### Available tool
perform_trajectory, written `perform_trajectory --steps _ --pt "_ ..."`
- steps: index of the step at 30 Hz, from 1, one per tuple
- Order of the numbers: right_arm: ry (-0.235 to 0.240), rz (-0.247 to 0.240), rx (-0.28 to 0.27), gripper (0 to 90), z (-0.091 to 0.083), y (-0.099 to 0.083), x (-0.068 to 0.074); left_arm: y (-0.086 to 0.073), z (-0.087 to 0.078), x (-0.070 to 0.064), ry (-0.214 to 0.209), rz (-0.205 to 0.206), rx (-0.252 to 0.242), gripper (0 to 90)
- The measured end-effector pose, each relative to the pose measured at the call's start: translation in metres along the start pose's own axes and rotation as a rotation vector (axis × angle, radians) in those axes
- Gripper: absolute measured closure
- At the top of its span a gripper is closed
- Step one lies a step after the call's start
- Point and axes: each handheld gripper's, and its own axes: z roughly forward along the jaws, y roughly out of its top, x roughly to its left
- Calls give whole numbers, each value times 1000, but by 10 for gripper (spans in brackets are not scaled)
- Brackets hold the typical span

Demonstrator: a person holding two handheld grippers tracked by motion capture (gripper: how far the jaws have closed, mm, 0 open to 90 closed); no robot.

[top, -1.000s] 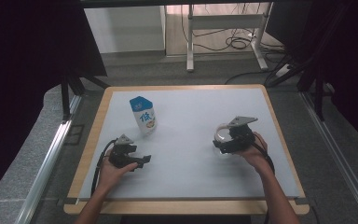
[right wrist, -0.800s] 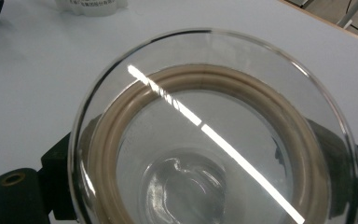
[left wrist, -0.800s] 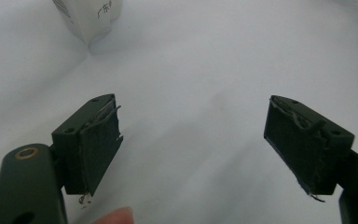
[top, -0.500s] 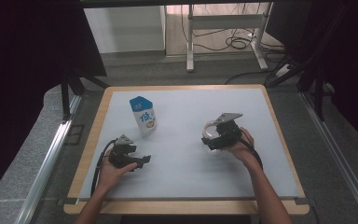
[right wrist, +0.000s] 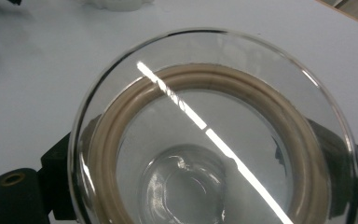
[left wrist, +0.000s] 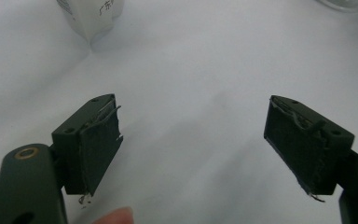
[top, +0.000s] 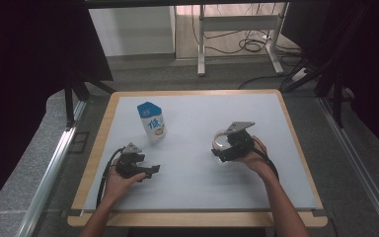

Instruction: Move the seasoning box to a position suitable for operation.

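The right gripper [top: 223,148] holds a glass lid [top: 222,143] right of centre on the table [top: 286,163], the person's right hand [top: 254,157] behind it on the near right. In the right gripper view the lid [right wrist: 214,135] sits between the two black jaws, which bear on its rim at either side; the pinch is closed on the glass. The lid is clear, round and domed, with a tan ring [right wrist: 121,112] inside the rim and a knob at the centre. Whether the lid touches the table or is lifted off it cannot be told from the high view. The left gripper [top: 150,170] is at the near left of the table, held low in the left hand [top: 121,180], its jaws pointing right. In the left gripper view the left gripper [left wrist: 193,149] has its fingers [left wrist: 98,144] spread wide with nothing between them, bare table surface showing through the gap. A carton [top: 152,122], blue on top and white below with blue print, stands upright at the far left, well apart from both grippers. Its base [left wrist: 91,18] appears at the top left of the left gripper view.
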Motion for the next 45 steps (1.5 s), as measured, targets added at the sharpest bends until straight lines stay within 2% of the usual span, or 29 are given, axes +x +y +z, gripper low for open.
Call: perform_trajectory --steps 6,9,13,15,20,22,23,24,26,27,29,32,33,34,35,36,37,38,39,40,41,45 --pt "25 19 -6 108 1 -1 -2 0 1 -1 3 3 -2 182" --pt "-4 16 -16 77 2 0 0 0 1 -1 0 4 -3 182" --pt "-21 51 -47 35 -4 0 0 -1 -1 0 0 3 -7 182" --pt "-20 67 -75 32 -10 1 -1 -1 -1 0 0 0 -9 182" --pt "-42 122 -197 32 -39 5 -2 -1 -1 1 0 0 -16 182" --pt "-49 132 -214 45 -44 4 -3 -1 -1 1 -1 1 -20 182" --pt "-63 152 -243 81 -54 2 -5 -1 -1 0 1 -1 -27 183" --pt "-63 152 -243 81 -54 2 -5 -1 -2 1 2 2 -30 183" --pt "-96 194 -286 176 -67 -6 -8 -1 -2 1 8 2 -41 182" --pt "-96 194 -286 176 -67 -6 -8 -1 -3 0 12 -4 -48 182" --pt "-138 229 -307 250 -74 -13 -10 -1 -4 1 19 -7 -55 187" --pt "-181 229 -312 355 -81 -22 -8 -1 -6 1 29 -3 -71 201" --pt "-184 239 -314 387 -83 -25 -7 -1 -7 1 28 -6 -73 205" --pt "-183 244 -328 461 -86 -29 -6 -1 -7 1 27 -10 -78 212" --pt "-183 244 -328 461 -86 -29 -6 0 -7 1 27 -12 -80 212" --pt "-178 242 -327 552 -88 -33 -4 0 -7 1 23 -17 -83 225" --pt "-178 242 -327 552 -88 -33 -4 0 -7 1 20 -18 -83 225" --pt "-181 245 -319 632 -87 -36 -3 0 -7 1 20 -17 -85 237" --pt "-176 245 -309 669 -87 -37 -3 0 -7 1 21 -14 -83 240" --pt "-176 245 -309 669 -87 -37 -3 0 -7 0 22 -13 -84 240" --pt "-172 242 -297 720 -87 -38 -3 0 -7 0 24 -8 -82 245" --pt "-172 248 -294 793 -86 -41 -4 -2 -5 -1 29 8 -67 249"
